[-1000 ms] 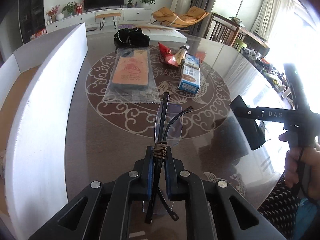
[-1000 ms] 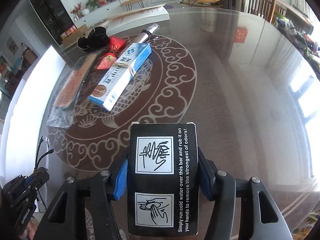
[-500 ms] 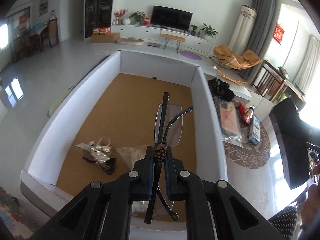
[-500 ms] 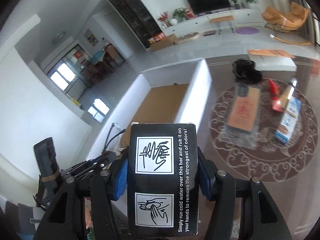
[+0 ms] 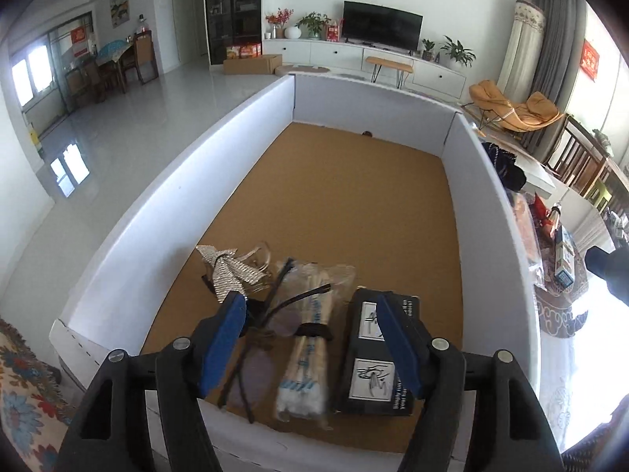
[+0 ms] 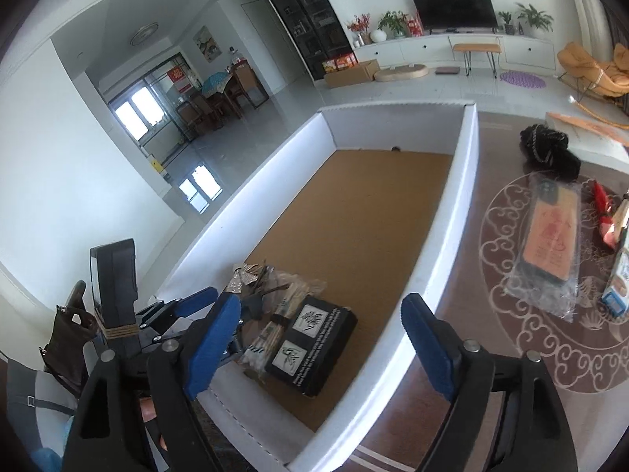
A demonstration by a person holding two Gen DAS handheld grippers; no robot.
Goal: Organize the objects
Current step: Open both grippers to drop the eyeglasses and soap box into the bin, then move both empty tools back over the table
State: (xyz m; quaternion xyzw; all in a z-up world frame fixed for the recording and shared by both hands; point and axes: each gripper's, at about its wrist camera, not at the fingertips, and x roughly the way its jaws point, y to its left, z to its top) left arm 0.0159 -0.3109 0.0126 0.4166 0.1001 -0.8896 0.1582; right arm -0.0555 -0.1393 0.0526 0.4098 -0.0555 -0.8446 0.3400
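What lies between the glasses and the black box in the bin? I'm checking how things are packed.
A clear packet of cotton swabs lies between the glasses and the black box; the left wrist view shows it best.

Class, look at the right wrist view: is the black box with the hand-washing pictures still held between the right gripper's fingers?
No. The black box lies on the brown floor of the white bin, and the right gripper stands open above it.

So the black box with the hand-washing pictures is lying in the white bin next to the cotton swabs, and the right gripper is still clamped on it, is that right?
Not quite. The black box does lie in the white bin beside the cotton swabs, but the right gripper is not clamped on it: its jaws have just been opening and stand wide apart above the box, as the right wrist view shows.
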